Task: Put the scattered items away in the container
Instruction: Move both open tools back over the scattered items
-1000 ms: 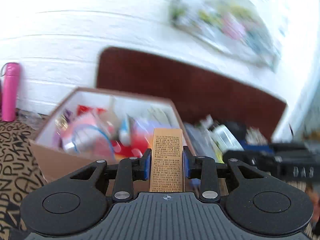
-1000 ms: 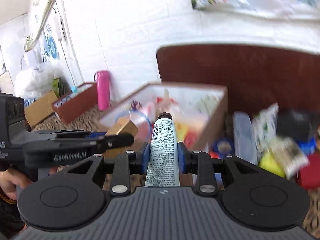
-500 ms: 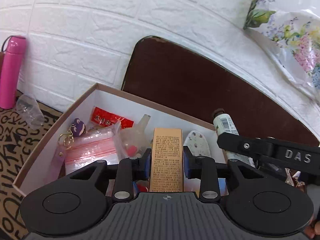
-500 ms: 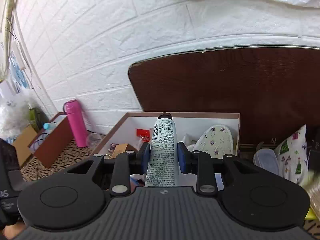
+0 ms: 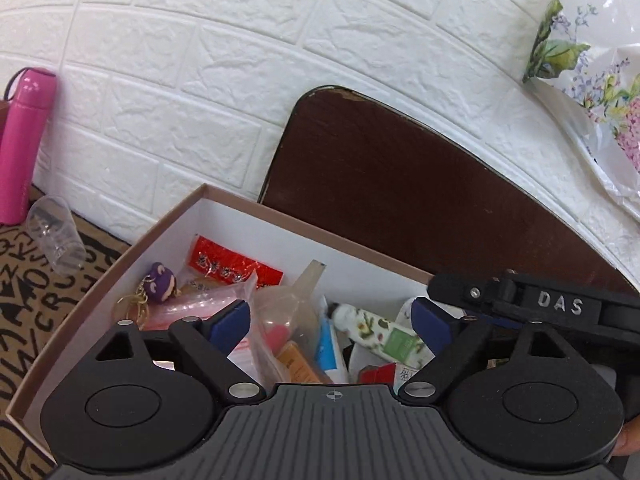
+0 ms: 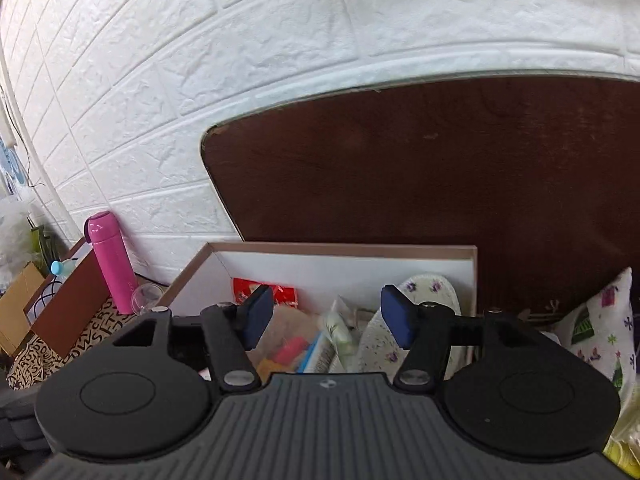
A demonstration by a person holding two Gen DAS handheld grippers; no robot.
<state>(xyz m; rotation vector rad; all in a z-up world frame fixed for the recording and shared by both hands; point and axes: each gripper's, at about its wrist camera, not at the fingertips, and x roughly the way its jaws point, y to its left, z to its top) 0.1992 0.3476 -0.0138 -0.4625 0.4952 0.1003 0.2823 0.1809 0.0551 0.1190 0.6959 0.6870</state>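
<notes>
Cardboard box [image 5: 120,268], already heaped with packets and tubes, sits below the left gripper [image 5: 332,320] and right gripper [image 6: 326,316], both with jaws opening on nothing; crowded side by side, they could collide or snag a plastic bag [image 5: 280,320] when withdrawing.
</notes>
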